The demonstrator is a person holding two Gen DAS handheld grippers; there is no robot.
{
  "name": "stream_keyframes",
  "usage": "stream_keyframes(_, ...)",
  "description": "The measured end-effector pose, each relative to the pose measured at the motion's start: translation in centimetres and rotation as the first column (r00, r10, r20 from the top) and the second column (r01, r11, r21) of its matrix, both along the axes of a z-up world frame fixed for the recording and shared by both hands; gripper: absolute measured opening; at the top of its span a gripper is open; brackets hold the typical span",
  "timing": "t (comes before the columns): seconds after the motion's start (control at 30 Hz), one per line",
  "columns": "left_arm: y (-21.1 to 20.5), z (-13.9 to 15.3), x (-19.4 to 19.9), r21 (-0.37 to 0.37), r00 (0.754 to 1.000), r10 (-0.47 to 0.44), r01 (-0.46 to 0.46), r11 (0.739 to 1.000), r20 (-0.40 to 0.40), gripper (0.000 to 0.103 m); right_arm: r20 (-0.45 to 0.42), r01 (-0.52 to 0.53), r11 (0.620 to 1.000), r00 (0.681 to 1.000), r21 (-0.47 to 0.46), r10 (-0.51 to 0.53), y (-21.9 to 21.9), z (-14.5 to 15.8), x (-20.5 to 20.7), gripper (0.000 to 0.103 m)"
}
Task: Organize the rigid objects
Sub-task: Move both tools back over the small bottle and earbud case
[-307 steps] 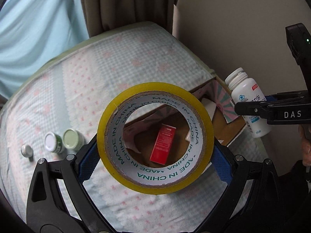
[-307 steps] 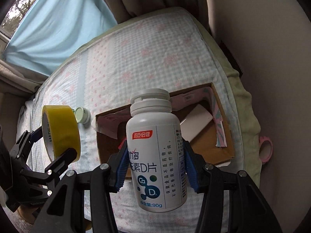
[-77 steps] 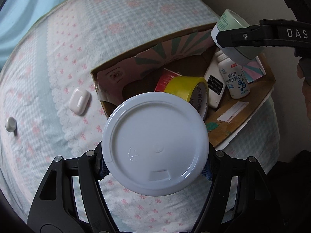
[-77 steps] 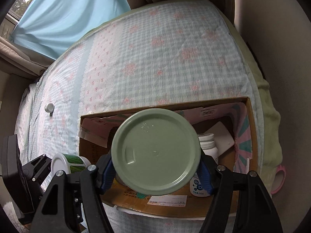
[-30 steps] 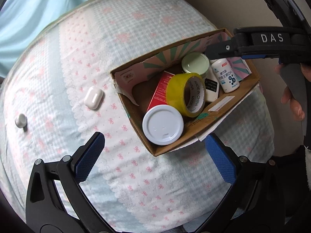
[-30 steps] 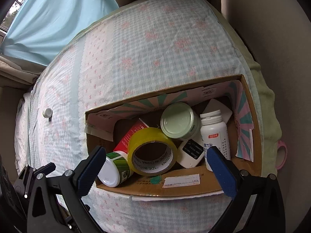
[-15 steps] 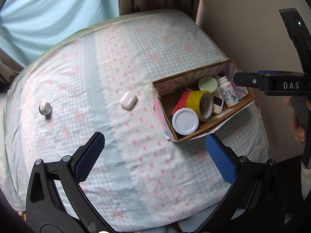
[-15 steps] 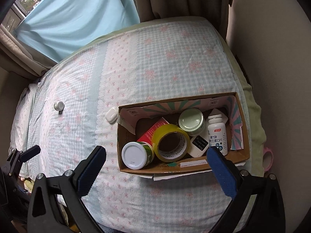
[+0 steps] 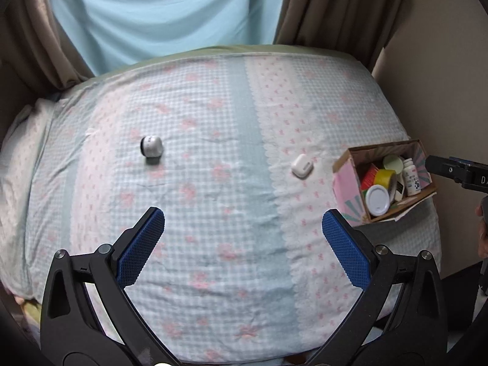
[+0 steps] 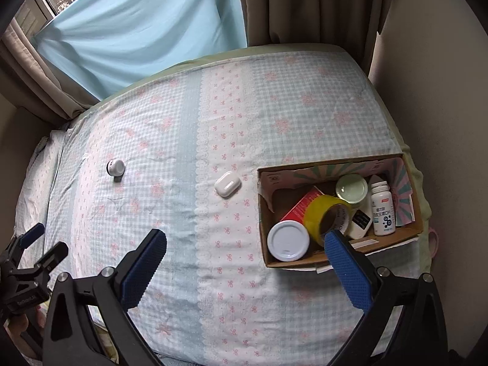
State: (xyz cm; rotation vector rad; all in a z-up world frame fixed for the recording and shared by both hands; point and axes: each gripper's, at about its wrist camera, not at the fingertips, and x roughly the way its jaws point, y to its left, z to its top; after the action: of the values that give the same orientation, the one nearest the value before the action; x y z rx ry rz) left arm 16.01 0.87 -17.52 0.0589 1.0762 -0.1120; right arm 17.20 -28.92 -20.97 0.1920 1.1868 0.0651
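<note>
A cardboard box (image 10: pixel 418 218) at the bed's right edge holds a white-lidded jar (image 10: pixel 287 239), yellow tape roll (image 10: pixel 324 218), green-lidded jar (image 10: pixel 351 188), white pill bottle (image 10: pixel 382 209) and a red box (image 10: pixel 297 208). It also shows in the left wrist view (image 9: pixel 344 180). A white earbud case (image 10: pixel 227 183) (image 9: pixel 302 166) lies left of the box. A small silver round object (image 10: pixel 116 167) (image 9: pixel 151 145) lies further left. My left gripper (image 9: pixel 243 225) is open and empty, high above the bed. My right gripper (image 10: pixel 245 245) is open and empty, above the box's front left.
The bed (image 10: pixel 213 122) has a checked blue and pink sheet. A wall (image 10: pixel 442 91) runs along its right side. Curtains (image 10: pixel 137 24) hang behind. A pink tape roll (image 10: pixel 433 242) sits at the bed's right edge.
Both grippers have pulled back and up from the box. The left gripper has swung left, so the box now sits at its far right. Both jars lie in the box.
</note>
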Motion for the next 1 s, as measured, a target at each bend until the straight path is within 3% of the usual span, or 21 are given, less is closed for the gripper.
stream_keyframes(0.2, 8.3, -0.9, 2.9, 0.008, 0.998, 0.061, -0.061, 0.998, 0.012, 0.103, 0.011, 0.041, 0.999, 0.999, -0.016, -0.041, 5.6, -1.2, 1.3, 0.103)
stream_keyframes(0.37, 13.2, -4.1, 7.3, 0.027, 0.998, 0.065, -0.065, 0.998, 0.023, 0.103, 0.026, 0.107, 0.994, 0.994, -0.037, -0.106, 9.3, -4.3, 2.9, 0.103)
stream_keyframes(0.57, 16.9, -11.6, 13.9, 0.071, 0.998, 0.047, -0.049, 0.996, 0.036, 0.103, 0.042, 0.229, 0.973, 0.973, -0.028, -0.227, 12.5, -11.4, 5.2, 0.103)
stream_keyframes(0.7, 18.1, -17.5, 17.6, 0.087, 0.999, 0.027, -0.031, 0.996, 0.046, 0.103, 0.067, 0.266, 0.961, 0.963, -0.073, -0.262, 14.1, -16.6, 7.1, 0.103)
stream_keyframes(0.87, 19.1, -23.6, 20.9, 0.042, 0.996, 0.053, -0.056, 0.998, 0.074, 0.102, 0.137, 0.323, 0.936, 0.942, -0.138, -0.305, 14.7, -22.1, 9.3, 0.103)
stream_keyframes(1.0, 19.6, -26.8, 22.6, 0.016, 0.992, 0.086, -0.088, 0.996, 0.088, 0.098, 0.181, 0.389, 0.906, 0.915, -0.168, -0.36, 14.1, -24.8, 10.9, 0.101)
